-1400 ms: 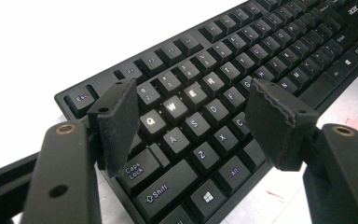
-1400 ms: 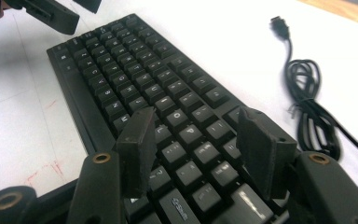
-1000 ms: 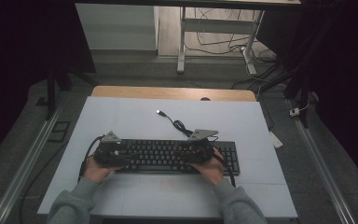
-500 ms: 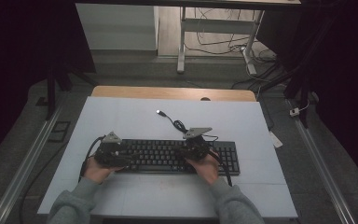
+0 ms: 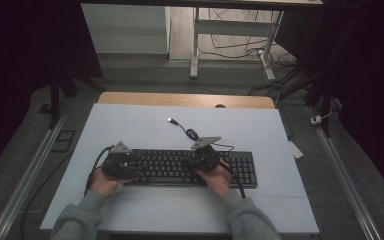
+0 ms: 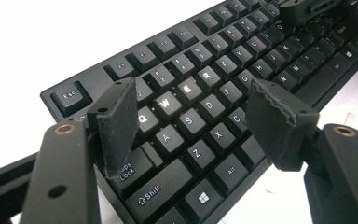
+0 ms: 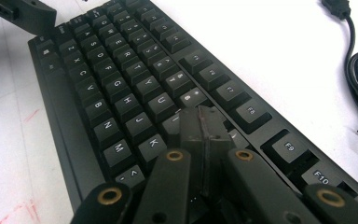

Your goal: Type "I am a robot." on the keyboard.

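Observation:
A black keyboard (image 5: pixel 242 170) lies across the white table top, its keys lettered in white (image 6: pixel 214 42) (image 7: pixel 121 70). My left gripper (image 5: pixel 136 169) hangs over the keyboard's left end and stands open. In the left gripper view (image 6: pixel 198 121) its two pads are wide apart above the Q, A and S keys, with nothing between them. My right gripper (image 5: pixel 189 163) is over the keyboard's middle. Its jaws are shut together (image 7: pixel 203 123), tips down at the keys beside K; I cannot tell whether they press one.
The keyboard's black cable (image 5: pixel 190 134) coils behind it and ends in a loose USB plug (image 5: pixel 170 120) (image 7: pixel 335 7). The white mat (image 5: pixel 145 130) has free room behind and in front of the keyboard. A wooden table edge (image 5: pixel 185 99) runs along the back.
My right gripper has moved left along the keyboard, from near its right end toward the middle. The left gripper has stayed in place.

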`<state>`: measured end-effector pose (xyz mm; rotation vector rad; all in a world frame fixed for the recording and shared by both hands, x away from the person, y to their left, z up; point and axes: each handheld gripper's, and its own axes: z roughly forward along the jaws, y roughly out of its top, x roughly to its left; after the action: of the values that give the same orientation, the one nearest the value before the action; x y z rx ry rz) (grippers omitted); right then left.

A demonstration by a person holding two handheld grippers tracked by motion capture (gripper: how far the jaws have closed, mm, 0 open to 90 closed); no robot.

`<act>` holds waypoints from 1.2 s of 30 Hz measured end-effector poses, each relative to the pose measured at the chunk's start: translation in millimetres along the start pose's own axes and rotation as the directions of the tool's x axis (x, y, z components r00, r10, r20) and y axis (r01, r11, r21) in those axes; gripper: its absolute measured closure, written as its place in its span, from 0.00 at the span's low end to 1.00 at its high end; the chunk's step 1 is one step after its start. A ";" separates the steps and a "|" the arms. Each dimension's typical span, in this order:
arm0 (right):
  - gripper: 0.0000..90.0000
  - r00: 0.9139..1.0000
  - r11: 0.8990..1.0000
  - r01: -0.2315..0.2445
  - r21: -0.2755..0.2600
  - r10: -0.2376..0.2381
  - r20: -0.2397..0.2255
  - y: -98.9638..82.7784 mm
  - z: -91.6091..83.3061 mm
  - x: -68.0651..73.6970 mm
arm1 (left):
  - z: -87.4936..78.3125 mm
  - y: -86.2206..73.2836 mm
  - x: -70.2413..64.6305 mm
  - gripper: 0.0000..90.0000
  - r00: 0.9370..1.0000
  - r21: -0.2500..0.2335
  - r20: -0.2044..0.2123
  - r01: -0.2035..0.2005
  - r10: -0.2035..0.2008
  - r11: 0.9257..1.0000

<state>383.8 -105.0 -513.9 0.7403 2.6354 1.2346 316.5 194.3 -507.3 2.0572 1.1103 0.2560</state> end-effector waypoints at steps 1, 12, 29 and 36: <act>1.00 1.000 1.000 0.001 0.000 -0.001 0.002 0.0 0.3 -0.2 | 0.1 0.0 0.0 0.38 1.000 0.001 0.000 -0.001 0.001 1.000; 1.00 1.000 1.000 0.008 0.005 -0.008 0.003 -0.4 3.2 0.1 | 0.3 -0.1 0.1 0.38 1.000 0.004 0.000 -0.003 0.003 1.000; 1.00 1.000 0.999 -0.002 -0.033 0.003 0.020 -1.2 -10.7 -1.3 | -0.6 -0.6 1.2 0.38 1.000 0.001 -0.006 -0.001 0.001 1.000; 0.90 1.000 0.999 -0.008 -0.044 0.008 0.009 -6.6 -23.1 -0.6 | -1.5 -0.8 1.2 0.37 1.000 0.000 -0.008 -0.004 0.004 1.000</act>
<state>374.4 -124.7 -503.8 0.7480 2.5913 1.2836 316.0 196.3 -507.0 2.0604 1.1107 0.2669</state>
